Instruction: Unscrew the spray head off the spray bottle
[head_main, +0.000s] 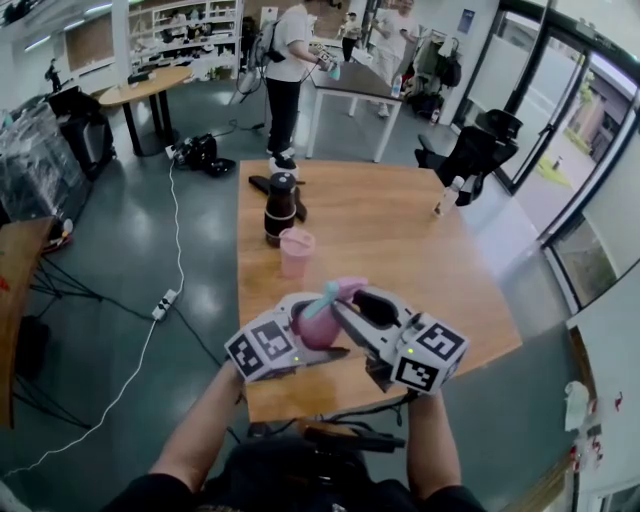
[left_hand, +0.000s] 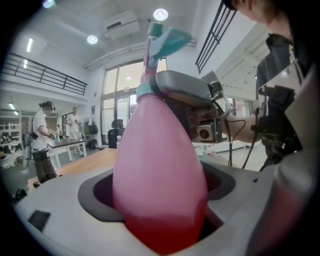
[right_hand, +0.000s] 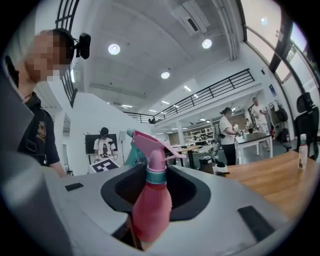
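While the left gripper clenches the pink spray bottle, the right gripper grasps its collar.

A light wooden table carries a dark brown bottle with a pink cup just in front of it, a flat black object behind (unclear what), and a small white bottle far right.

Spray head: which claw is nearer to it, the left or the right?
Right. The right claw sits around the bottle just below the spray head; the left claw grips its wide body, lower down.
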